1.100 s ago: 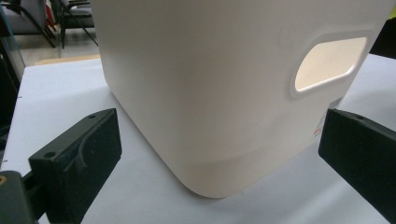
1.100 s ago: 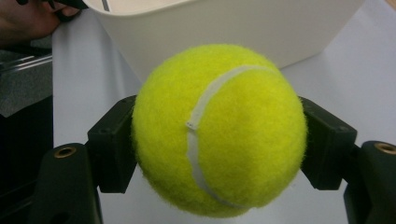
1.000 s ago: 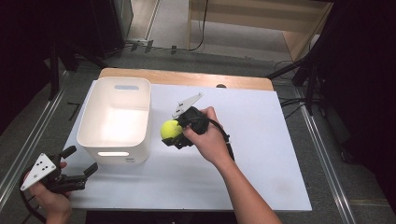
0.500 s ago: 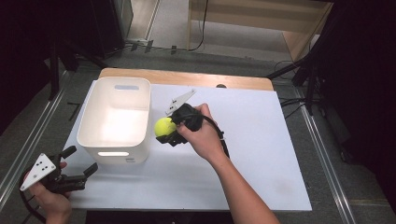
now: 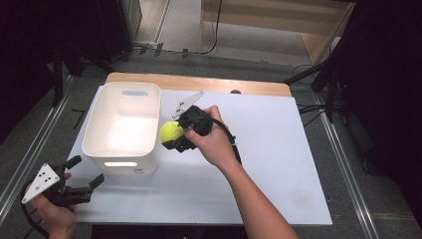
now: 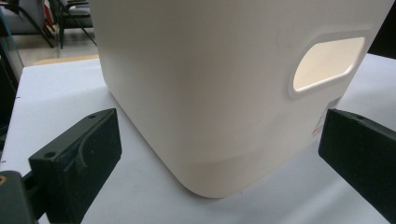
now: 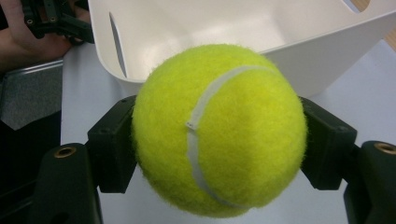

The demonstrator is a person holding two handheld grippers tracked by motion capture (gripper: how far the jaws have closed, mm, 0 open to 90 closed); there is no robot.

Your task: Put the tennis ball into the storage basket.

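A yellow tennis ball (image 5: 171, 131) (image 7: 219, 128) is clamped between the black jaws of my right gripper (image 5: 174, 135) (image 7: 219, 144), which is shut on it. It hangs beside the right rim of the white plastic bin (image 5: 122, 127) (image 7: 299, 65), close to the rim's height. My left gripper (image 5: 82, 175) (image 6: 219, 154) rests at the table's front left corner, open with nothing between its jaws, which point at the bin's near corner (image 6: 215, 93) with its handle slot.
The bin stands on a white sheet (image 5: 259, 144) covering the table, with a wooden edge (image 5: 199, 82) at the back. Free surface lies right of the hand. Dark floor and metal rails surround the table.
My right gripper has carried the ball leftward and slightly up, from the open table to the bin's right rim. The left gripper has stayed where it was.
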